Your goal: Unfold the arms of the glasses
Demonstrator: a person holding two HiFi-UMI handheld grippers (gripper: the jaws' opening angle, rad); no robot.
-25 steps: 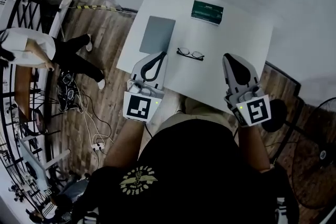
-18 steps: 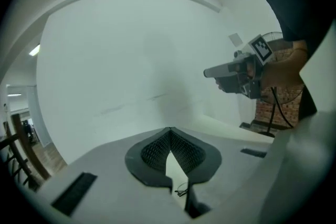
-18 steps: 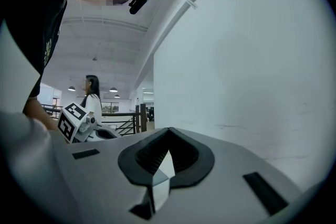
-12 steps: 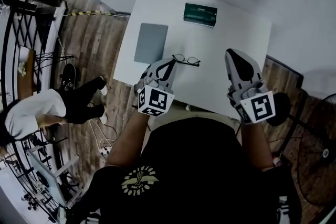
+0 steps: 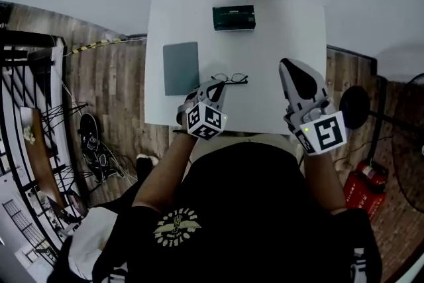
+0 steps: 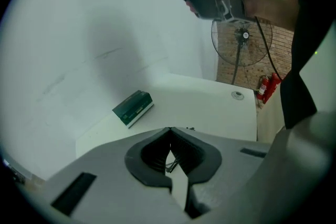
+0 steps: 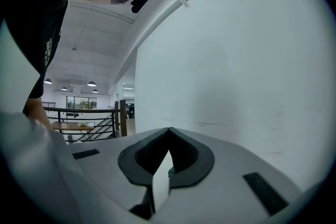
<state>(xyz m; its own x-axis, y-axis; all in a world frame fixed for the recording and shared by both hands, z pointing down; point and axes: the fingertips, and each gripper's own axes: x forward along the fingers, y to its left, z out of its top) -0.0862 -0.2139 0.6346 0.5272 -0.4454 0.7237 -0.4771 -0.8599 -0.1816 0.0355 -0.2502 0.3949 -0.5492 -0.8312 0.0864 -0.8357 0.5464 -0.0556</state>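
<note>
The thin black glasses (image 5: pixel 233 79) lie folded on the white table (image 5: pixel 291 30), near its middle. My left gripper (image 5: pixel 216 84) is shut, and its tips rest at the left end of the glasses. In the left gripper view the jaws (image 6: pixel 169 129) meet at the tips, and a thin dark piece of the frame (image 6: pixel 170 166) shows through the hollow between them. I cannot tell whether the tips touch the frame. My right gripper (image 5: pixel 292 65) is shut on nothing and is held above the table's right part, well right of the glasses. It points at the white wall (image 7: pixel 168 129).
A dark green box (image 5: pixel 234 17) lies at the table's far edge. A grey pad (image 5: pixel 181 67) lies left of the glasses. Right of the table are a standing fan (image 6: pixel 241 34) and a red fire extinguisher (image 5: pixel 361 183). The floor around the table is wooden.
My left gripper has moved forward and to the right, up to the left end of the glasses. The right gripper stayed about where it was. A person at the left walked off.
</note>
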